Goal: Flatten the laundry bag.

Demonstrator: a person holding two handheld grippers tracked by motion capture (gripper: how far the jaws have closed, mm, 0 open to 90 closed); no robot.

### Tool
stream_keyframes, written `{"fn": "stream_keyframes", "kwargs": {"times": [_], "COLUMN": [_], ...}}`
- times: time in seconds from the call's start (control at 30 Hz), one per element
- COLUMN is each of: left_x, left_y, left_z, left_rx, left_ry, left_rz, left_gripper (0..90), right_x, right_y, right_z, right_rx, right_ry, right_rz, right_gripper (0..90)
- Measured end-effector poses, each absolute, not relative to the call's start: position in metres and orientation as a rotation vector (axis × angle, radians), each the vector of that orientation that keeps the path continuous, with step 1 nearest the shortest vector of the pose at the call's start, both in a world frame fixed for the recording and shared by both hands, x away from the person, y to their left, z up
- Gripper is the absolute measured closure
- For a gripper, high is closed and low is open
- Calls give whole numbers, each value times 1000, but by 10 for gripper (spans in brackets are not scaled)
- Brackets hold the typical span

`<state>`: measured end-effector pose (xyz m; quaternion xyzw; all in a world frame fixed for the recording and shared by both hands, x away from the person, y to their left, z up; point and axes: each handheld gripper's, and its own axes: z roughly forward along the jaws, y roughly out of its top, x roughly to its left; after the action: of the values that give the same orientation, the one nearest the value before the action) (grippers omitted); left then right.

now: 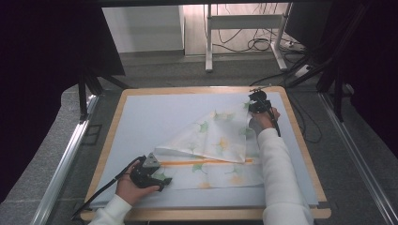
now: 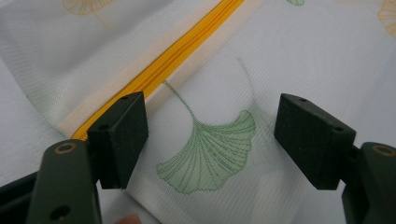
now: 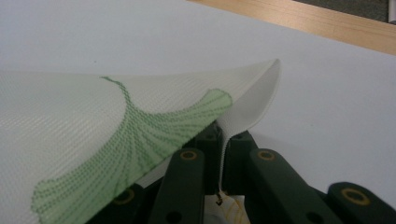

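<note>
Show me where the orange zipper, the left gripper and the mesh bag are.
orange zipper [image 2: 187, 49], left gripper view, middle of its teeth.
left gripper [image 1: 159, 180], high view, between its jaw tips.
mesh bag [image 1: 220, 136], high view, lifted flap.

A white mesh bag [image 1: 213, 150] printed with green and yellow ginkgo leaves is spread out, its orange zipper [image 1: 206, 162] closed. One corner is pinched in the right tongs [image 1: 257, 107] and lifted; the left tongs [image 1: 159, 180] straddle its near-left edge, parted.

Mesh cloth bag [image 2: 261, 56] fine-woven, matt; zipper [image 2: 173, 58] ribbed orange; table rim [image 3: 299, 14] smooth wood.
</note>
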<state>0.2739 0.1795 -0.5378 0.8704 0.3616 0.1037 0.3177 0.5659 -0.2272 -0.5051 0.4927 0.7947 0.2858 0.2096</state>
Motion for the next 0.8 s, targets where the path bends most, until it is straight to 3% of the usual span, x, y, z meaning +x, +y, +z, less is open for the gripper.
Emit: {"fn": "stream_keyframes", "kwargs": {"times": [0.03, 0.13, 0.27, 0.43, 0.53, 0.8], "left_x": [274, 274, 274, 274, 274, 274], "left_y": [180, 180, 180, 179, 178, 179], "left_z": [-538, -538, -538, -538, -538, -538], "left_rx": [2290, 2291, 2292, 2289, 2291, 2290], "left_ry": [951, 950, 948, 953, 956, 955], "left_rz": [273, 273, 271, 271, 274, 264], "left_gripper": [257, 256, 253, 248, 243, 238], "right_x": [566, 563, 552, 532, 501, 433], "right_y": [-227, -230, -252, -268, -270, -263], "right_z": [-505, -500, -470, -445, -430, -437], "right_rx": [1370, 1385, 1436, 1411, 1333, 1191], "right_ry": [2210, 2179, 2137, 2134, 2177, 2248], "right_rz": [795, 758, 868, 909, 972, 1001], "right_gripper": [811, 523, 392, 364, 366, 392]}}
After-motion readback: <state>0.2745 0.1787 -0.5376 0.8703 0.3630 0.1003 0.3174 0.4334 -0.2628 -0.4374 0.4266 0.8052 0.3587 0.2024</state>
